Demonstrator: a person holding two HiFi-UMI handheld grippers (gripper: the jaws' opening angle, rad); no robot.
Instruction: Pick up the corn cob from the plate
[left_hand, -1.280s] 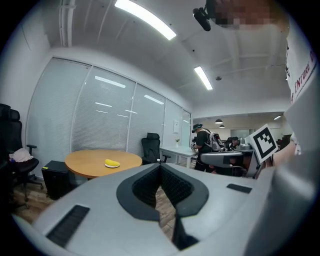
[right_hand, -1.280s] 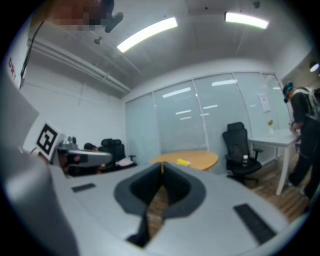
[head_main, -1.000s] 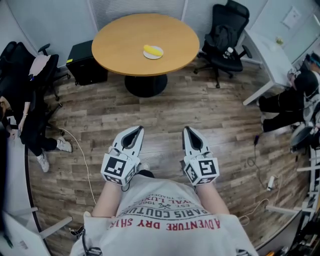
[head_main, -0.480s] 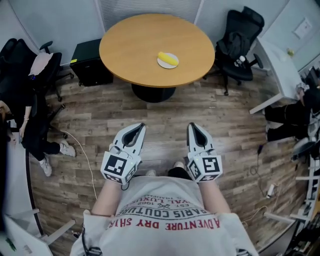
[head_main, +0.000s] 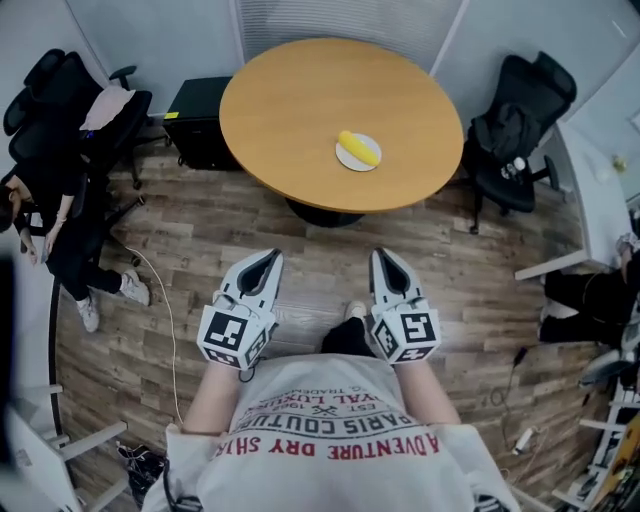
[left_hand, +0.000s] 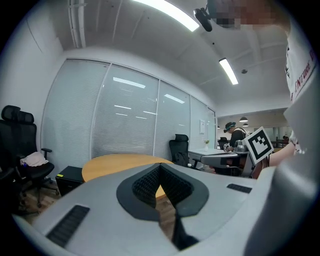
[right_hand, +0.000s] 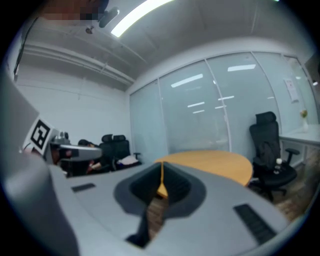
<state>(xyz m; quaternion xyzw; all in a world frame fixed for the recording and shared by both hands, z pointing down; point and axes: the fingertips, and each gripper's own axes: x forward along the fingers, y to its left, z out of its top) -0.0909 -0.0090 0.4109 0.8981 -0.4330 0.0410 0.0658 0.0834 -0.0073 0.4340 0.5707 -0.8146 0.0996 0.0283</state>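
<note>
A yellow corn cob (head_main: 359, 147) lies on a small white plate (head_main: 350, 160) near the right side of a round wooden table (head_main: 300, 110) ahead of me. Both grippers hang over the wooden floor, well short of the table. My left gripper (head_main: 265, 258) is shut and holds nothing. My right gripper (head_main: 385, 256) is shut too, with nothing in it. In the left gripper view the table (left_hand: 112, 164) shows beyond the closed jaws. The right gripper view shows the table (right_hand: 220, 165) past its closed jaws as well. The corn is not visible in either gripper view.
Black office chairs stand at the left (head_main: 70, 110) and at the right (head_main: 520, 120) of the table. A black box (head_main: 200, 120) sits on the floor behind the table's left side. A seated person (head_main: 60, 230) is at the far left. A white desk (head_main: 600, 190) is at the right.
The table with the plate has come closer and shifted right in the head view. Both grippers have moved forward with me and stay shut.
</note>
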